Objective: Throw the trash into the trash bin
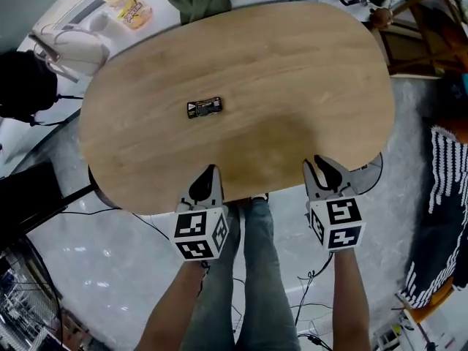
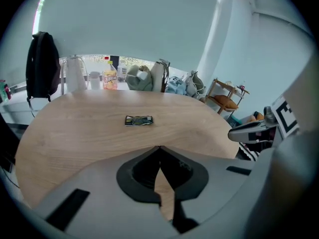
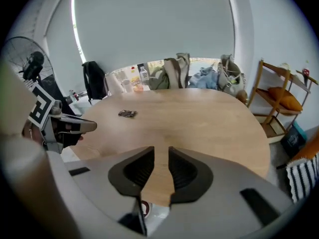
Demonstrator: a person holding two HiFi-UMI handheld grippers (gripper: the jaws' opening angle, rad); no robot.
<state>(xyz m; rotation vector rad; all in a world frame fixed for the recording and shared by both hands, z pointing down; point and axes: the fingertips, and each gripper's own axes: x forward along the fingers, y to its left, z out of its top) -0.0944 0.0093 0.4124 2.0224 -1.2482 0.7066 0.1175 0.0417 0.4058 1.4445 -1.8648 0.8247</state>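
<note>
A small dark wrapper [image 1: 204, 107] lies flat on the oval wooden table [image 1: 292, 72], left of its middle; it also shows as the wrapper [image 2: 138, 120] in the left gripper view and, far off, as the wrapper [image 3: 127, 113] in the right gripper view. My left gripper [image 1: 210, 170] hovers over the table's near edge, well short of the wrapper, its tips meeting with nothing between them [image 2: 159, 147]. My right gripper [image 1: 319, 161] hangs over the near edge further right, jaws a narrow gap apart and empty [image 3: 161, 151].
Bottles, bags and a yellow snack pack [image 1: 130, 9] crowd the far side beyond the table. A wooden shelf [image 1: 420, 31] stands at the right, a black bag [image 1: 25, 86] at the left, a striped cloth [image 1: 446, 196] on the floor. The person's legs [image 1: 248, 269] and cables are below.
</note>
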